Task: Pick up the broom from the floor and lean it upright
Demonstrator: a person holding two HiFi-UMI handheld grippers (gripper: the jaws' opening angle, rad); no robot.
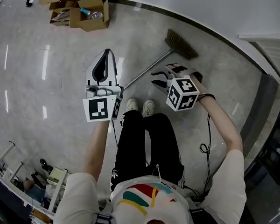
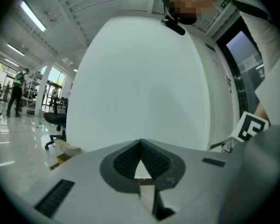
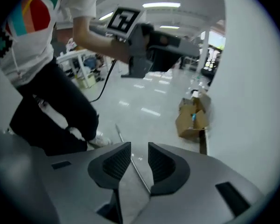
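The broom lies flat on the grey floor. Its brown brush head (image 1: 181,44) is near the wall, and its thin metal handle (image 1: 147,69) runs down-left toward my shoes (image 1: 141,107). My right gripper (image 1: 154,78) hovers just right of the handle, open with nothing between the jaws. In the right gripper view the handle (image 3: 136,171) shows on the floor through the gap of the right gripper (image 3: 139,148). My left gripper (image 1: 106,51) is held left of the handle, shut and empty. In the left gripper view the left gripper (image 2: 141,143) faces a white wall.
Open cardboard boxes (image 1: 81,12) sit on the floor at the back left, also seen as boxes (image 3: 192,115) by the wall. A black cable (image 1: 206,139) hangs from my right arm. An office chair (image 2: 53,122) stands far off. Shelving (image 1: 18,181) is behind me.
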